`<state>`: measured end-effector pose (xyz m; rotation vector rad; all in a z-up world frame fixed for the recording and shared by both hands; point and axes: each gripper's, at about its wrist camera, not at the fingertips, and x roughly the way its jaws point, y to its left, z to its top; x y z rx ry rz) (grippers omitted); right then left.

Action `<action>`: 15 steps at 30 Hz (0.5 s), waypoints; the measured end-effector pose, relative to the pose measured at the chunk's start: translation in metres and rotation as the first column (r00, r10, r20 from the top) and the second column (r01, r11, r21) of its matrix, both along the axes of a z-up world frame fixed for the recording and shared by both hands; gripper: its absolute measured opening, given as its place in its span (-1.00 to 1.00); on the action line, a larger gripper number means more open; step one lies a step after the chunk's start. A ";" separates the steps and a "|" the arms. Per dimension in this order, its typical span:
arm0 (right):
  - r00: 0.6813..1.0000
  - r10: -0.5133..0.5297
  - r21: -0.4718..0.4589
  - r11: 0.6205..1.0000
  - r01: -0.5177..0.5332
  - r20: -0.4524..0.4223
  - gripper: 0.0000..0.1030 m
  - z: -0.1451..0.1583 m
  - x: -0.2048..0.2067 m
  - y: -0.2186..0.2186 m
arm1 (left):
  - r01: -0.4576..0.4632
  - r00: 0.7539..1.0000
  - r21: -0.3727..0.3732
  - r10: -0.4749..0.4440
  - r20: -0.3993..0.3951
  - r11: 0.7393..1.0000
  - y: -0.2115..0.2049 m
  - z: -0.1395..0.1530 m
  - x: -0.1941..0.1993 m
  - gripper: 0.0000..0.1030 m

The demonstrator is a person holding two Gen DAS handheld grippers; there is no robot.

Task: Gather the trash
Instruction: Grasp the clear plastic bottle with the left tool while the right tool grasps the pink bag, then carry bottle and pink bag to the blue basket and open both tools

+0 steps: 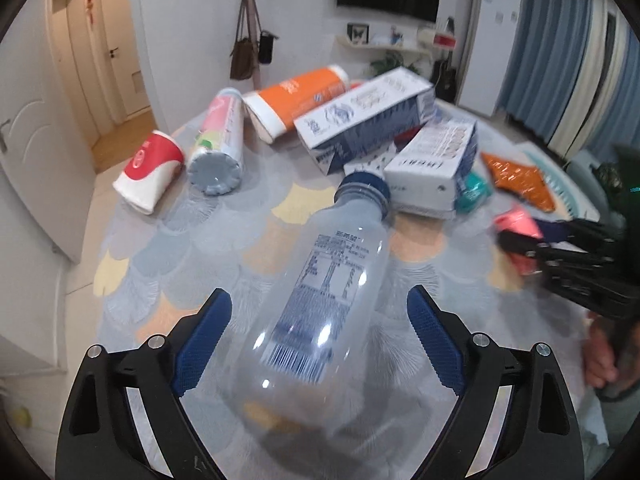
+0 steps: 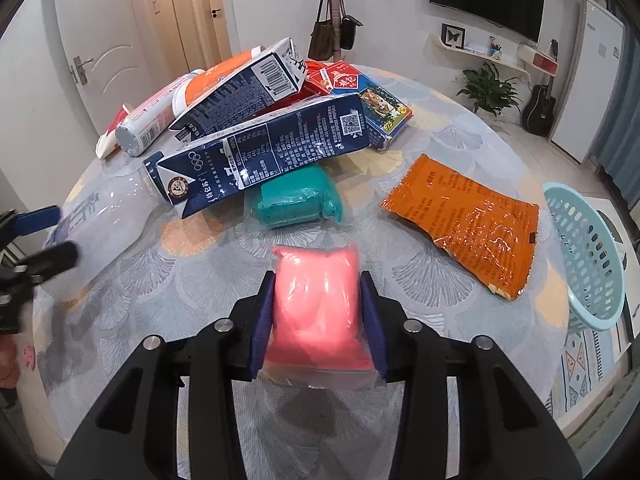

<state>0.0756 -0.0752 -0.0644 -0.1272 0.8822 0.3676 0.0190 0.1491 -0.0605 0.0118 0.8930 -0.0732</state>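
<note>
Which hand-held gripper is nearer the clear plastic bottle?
Left. The left hand-held gripper straddles the bottle, jaws open; the right hand-held gripper is off beside it, clamping a pink packet.

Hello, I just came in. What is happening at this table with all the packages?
A person is collecting trash with two hand-held grippers. The right gripper has the pink packet between its pads, apparently gripped. The left gripper is open around a clear plastic bottle lying on the table. A light blue basket waits beside the table.

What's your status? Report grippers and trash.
Left gripper open, straddling clear bottle. Right gripper shut on pink packet. Blue basket at right, path clear.
</note>
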 end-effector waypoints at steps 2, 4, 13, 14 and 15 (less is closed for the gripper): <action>1.000 0.005 0.000 1.000 -0.005 0.018 -0.30 0.003 -0.003 -0.001 | -0.005 1.000 0.017 0.005 -0.014 1.000 -0.003 -0.004 0.006 0.59; 0.999 0.011 -0.003 1.000 -0.011 0.034 -0.30 0.006 -0.006 -0.002 | -0.016 0.999 0.033 0.017 -0.036 0.999 -0.004 -0.008 0.011 0.33; 0.988 0.033 0.016 0.999 -0.036 0.153 -0.31 0.035 -0.023 -0.008 | -0.027 0.998 -0.169 0.035 0.044 0.985 0.017 0.010 -0.013 0.05; 0.986 0.030 0.017 0.999 -0.034 0.167 -0.31 0.039 -0.023 -0.009 | -0.024 0.997 -0.198 0.036 0.061 0.980 0.019 0.015 -0.016 0.05; 0.983 0.027 0.022 0.999 -0.032 0.182 -0.31 0.044 -0.024 -0.011 | -0.013 0.996 -0.242 0.034 0.086 0.970 0.022 0.024 -0.020 0.05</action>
